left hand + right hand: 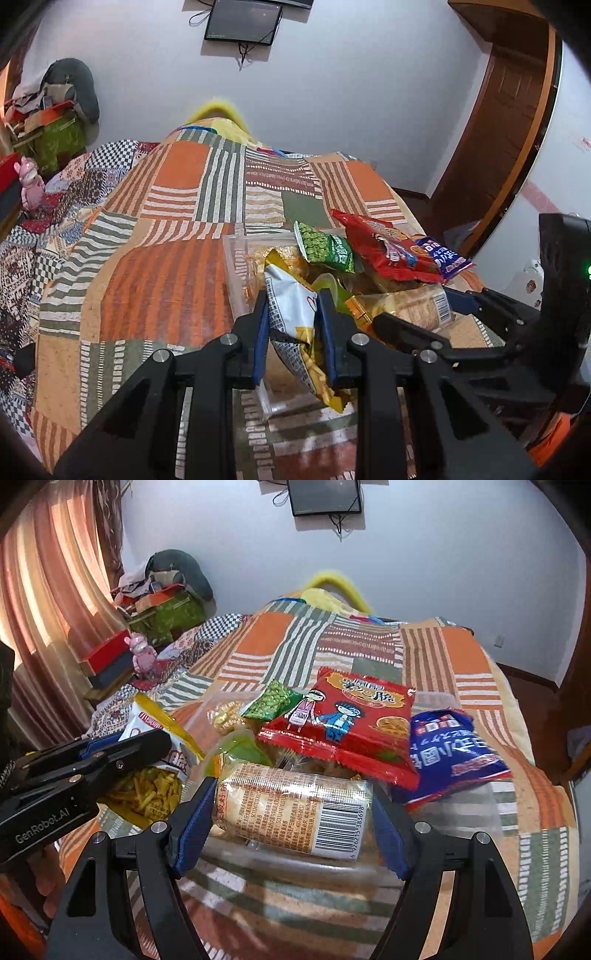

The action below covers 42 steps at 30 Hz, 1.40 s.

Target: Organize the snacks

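Note:
A clear plastic box point(236, 266) full of snack packs sits on the patchwork bed. My left gripper point(291, 314) is shut on a white and yellow chip bag point(295, 317), held over the box's near edge; the bag also shows in the right wrist view point(155, 786). My right gripper point(291, 812) is shut on a clear roll of rice crackers point(291, 808), seen at right in the left wrist view point(410, 306). A green pea pack point(271, 699), a red noodle pack point(347, 720) and a blue pack point(450, 749) lie on top of the pile.
The striped orange and green bedspread point(166, 229) spreads left and behind the box. A pink toy point(142, 657), red boxes and piled bags sit at the far left by the curtain. A wooden door point(509, 122) stands at right.

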Available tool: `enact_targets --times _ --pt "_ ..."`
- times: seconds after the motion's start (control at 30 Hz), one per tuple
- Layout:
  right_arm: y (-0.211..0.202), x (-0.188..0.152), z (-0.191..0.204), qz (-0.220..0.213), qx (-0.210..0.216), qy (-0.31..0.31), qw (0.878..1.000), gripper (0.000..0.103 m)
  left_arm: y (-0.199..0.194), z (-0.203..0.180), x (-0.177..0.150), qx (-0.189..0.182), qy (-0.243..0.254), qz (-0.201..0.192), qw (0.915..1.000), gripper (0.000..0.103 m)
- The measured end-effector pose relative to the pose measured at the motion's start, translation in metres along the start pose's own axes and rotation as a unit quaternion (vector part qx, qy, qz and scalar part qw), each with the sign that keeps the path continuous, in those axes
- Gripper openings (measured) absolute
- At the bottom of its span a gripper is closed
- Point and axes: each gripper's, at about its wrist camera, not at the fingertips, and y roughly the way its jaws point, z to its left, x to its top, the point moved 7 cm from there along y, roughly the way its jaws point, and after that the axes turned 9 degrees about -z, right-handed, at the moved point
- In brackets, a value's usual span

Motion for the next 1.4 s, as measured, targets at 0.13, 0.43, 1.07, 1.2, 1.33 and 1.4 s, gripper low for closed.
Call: enact_targets --times 0.13,0.43,1.07,1.2,1.33,1.4 --pt "-0.001 -0.001 0.000 -0.004 -0.007 -0.015 1.000 0.075 0.006 0.005 -0.003 0.001 -0.012 0.003 0.9999 0.025" --pt "-0.006 -0.001 -0.002 0.008 -0.005 -0.019 1.000 0.083 0.014 0.012 -0.010 0.029 0.002 0.028 0.9992 0.040" --pt "-0.102 0.031 -0.017 -0.069 -0.007 0.012 0.998 0.086 -0.087 -0.030 0.030 0.017 0.044 -0.065 0.9968 0.059" --pt "-0.140 0.042 -0.016 -0.106 -0.015 0.006 0.994 0.087 -0.130 -0.050 0.040 0.011 0.056 -0.108 0.9925 0.059" --pt "-0.183 0.049 -0.011 -0.150 -0.017 0.002 0.989 0.090 -0.179 -0.073 0.049 0.002 0.063 -0.157 0.9856 0.063" --pt "-0.204 0.051 -0.008 -0.172 -0.016 0.002 0.985 0.094 -0.197 -0.082 0.050 0.000 0.067 -0.175 0.9824 0.065"
